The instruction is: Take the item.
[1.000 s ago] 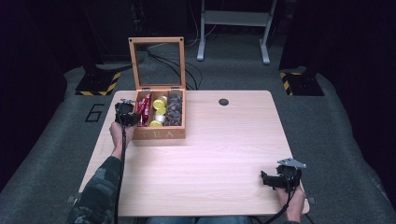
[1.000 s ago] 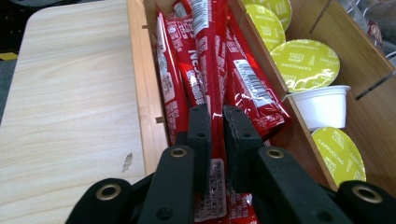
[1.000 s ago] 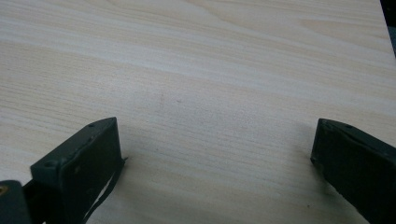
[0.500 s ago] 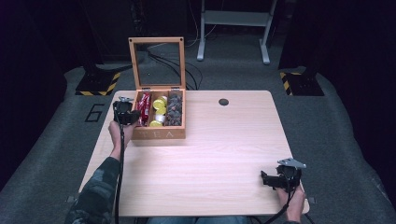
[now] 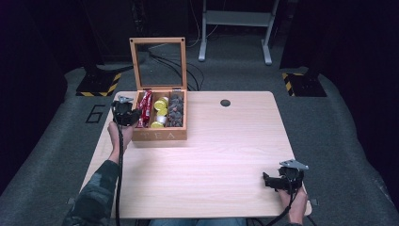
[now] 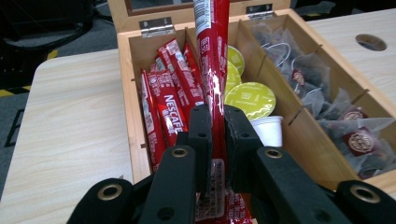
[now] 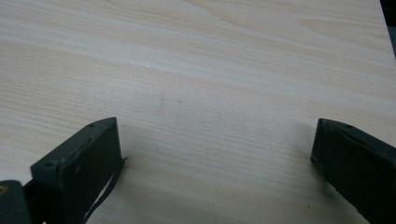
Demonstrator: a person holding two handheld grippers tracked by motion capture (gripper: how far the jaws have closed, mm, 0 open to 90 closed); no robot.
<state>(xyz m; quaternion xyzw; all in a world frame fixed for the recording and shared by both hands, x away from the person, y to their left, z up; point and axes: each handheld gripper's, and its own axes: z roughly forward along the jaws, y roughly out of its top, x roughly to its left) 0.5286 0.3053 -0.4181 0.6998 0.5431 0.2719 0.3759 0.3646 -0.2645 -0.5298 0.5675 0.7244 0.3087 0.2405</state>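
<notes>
We are pinching a sachet over the box

Our left gripper [image 6: 217, 123] is squeezing the red sachet [image 6: 212, 56] above the box [image 6: 128, 88]; our right gripper [image 7: 217, 154] is resting spread, well apart from the box.

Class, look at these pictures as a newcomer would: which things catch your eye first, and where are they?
First, the red Nescafé stick, clamped upright in the left gripper above the box's left compartment. Next, the open wooden tea box at the table's far left, holding red sticks, yellow-green capsules and tea bags. The right gripper rests open at the near right corner.
</notes>
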